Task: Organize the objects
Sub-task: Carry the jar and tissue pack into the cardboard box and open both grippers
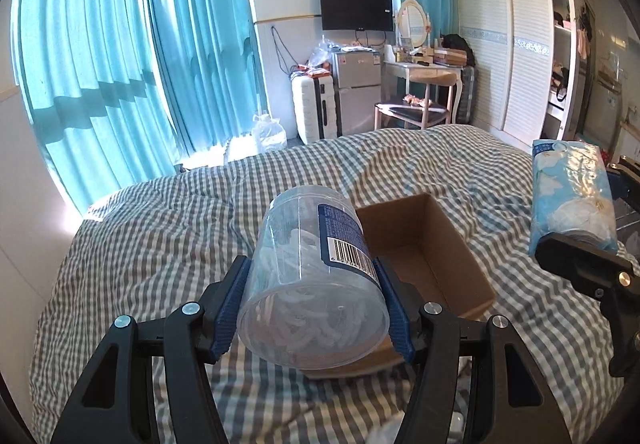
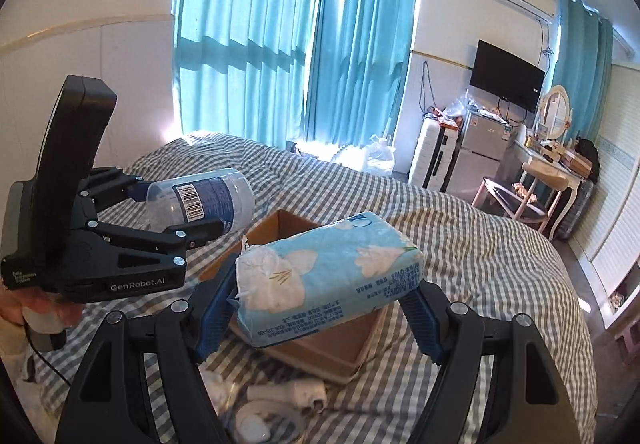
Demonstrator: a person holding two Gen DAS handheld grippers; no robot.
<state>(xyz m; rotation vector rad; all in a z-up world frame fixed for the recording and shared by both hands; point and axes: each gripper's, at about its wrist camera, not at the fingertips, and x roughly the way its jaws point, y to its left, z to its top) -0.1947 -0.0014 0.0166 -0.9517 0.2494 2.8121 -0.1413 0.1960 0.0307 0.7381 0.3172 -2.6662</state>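
My left gripper (image 1: 314, 304) is shut on a clear plastic jar (image 1: 314, 276) with a blue barcode label, held on its side above the bed, just left of an open cardboard box (image 1: 424, 244). The jar (image 2: 204, 199) and left gripper (image 2: 176, 213) also show in the right wrist view. My right gripper (image 2: 320, 308) is shut on a light blue tissue pack (image 2: 328, 276) with white flowers, held over the box (image 2: 280, 228). The tissue pack (image 1: 572, 195) also shows at the right of the left wrist view.
The box lies on a grey checked bedspread (image 1: 180, 228). Small white objects (image 2: 288, 392) lie on the bed below the right gripper. Beyond the bed are teal curtains (image 1: 120, 63), a suitcase (image 1: 312, 107), a small fridge (image 1: 356, 87), a chair (image 1: 416, 107) and a wardrobe (image 1: 508, 43).
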